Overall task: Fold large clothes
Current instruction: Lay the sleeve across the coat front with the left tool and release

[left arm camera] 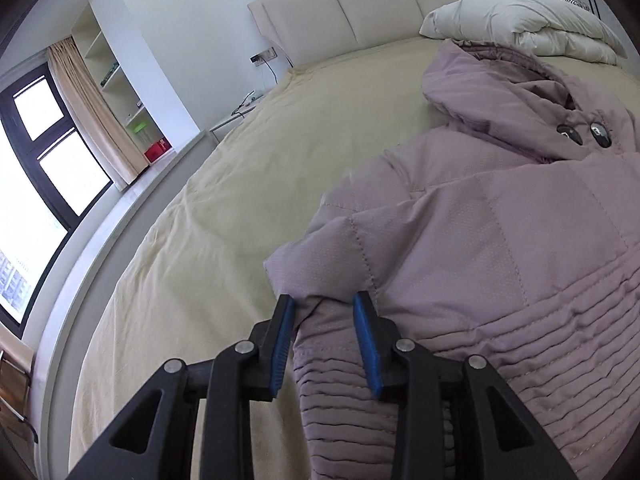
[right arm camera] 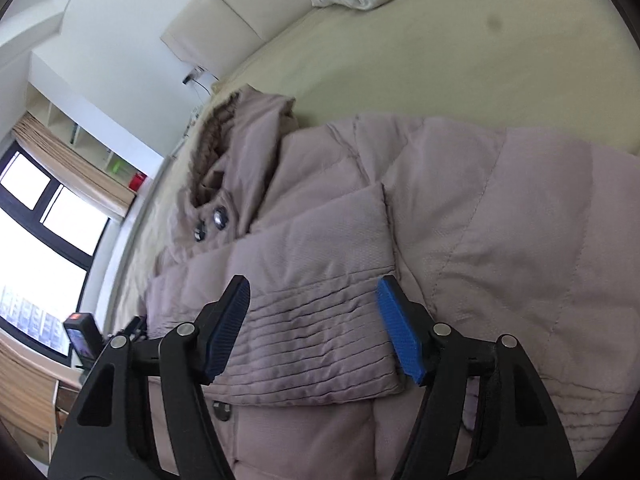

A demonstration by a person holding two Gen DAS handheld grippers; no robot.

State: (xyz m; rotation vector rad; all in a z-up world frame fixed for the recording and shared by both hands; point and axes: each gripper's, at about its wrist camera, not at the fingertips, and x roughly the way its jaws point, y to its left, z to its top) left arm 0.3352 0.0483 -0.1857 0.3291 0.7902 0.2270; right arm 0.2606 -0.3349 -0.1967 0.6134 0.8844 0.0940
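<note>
Jacket (left arm camera: 500, 248) on bed (left arm camera: 240, 200), pillow (left arm camera: 520, 24) beyond.

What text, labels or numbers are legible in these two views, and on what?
None legible.
Coat snaps: embossed marks, too small to read.
Small device with lit screen near the window: display blurred, unreadable.
Red box on the shelf: no readable label.

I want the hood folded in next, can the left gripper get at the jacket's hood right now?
Probably not freely: the left gripper is shut on the jacket's sleeve cuff. The hood lies farther up the bed, uncovered.
</note>
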